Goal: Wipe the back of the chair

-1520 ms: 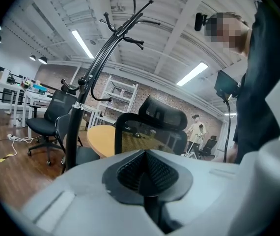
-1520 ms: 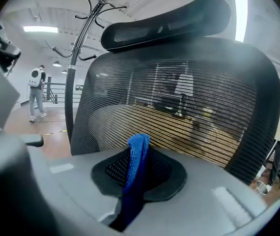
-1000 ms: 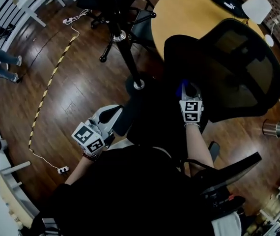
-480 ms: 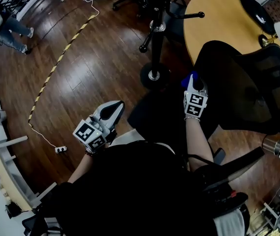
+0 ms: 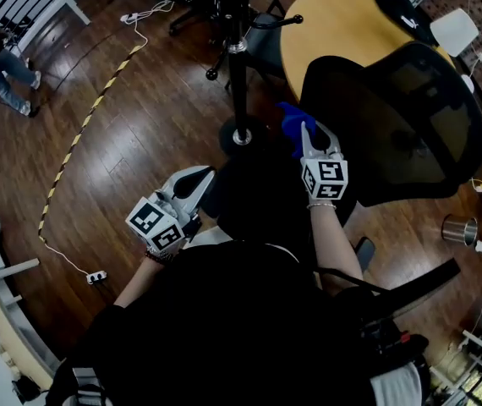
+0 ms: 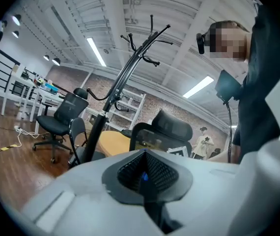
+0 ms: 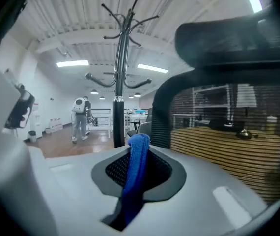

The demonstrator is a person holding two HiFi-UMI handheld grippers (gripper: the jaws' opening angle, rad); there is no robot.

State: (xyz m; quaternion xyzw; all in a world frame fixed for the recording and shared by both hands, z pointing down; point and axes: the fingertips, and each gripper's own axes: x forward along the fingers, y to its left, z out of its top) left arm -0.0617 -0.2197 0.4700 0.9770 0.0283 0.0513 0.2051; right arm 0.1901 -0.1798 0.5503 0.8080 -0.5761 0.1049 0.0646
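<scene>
The black mesh chair back [image 5: 397,121] stands at the right of the head view. My right gripper [image 5: 311,135] is at its left edge, shut on a blue cloth [image 5: 292,123] that sticks out beyond the fingertips. In the right gripper view the cloth [image 7: 136,173] hangs between the shut jaws, and the chair's mesh [image 7: 213,114] fills the right side close by. My left gripper [image 5: 200,178] is held low at the left, away from the chair, shut with nothing in it. In the left gripper view the chair [image 6: 163,131] shows farther off.
A black coat stand [image 5: 239,74] rises just left of the chair, its base on the wooden floor. A round wooden table [image 5: 334,19] is behind the chair. A metal cup [image 5: 457,229] stands at the right. A striped cable [image 5: 76,142] and power strip [image 5: 95,276] lie at the left.
My right gripper has moved a little left and farther away along the chair back's left edge, and more of the blue cloth shows. The left gripper has stayed about where it was.
</scene>
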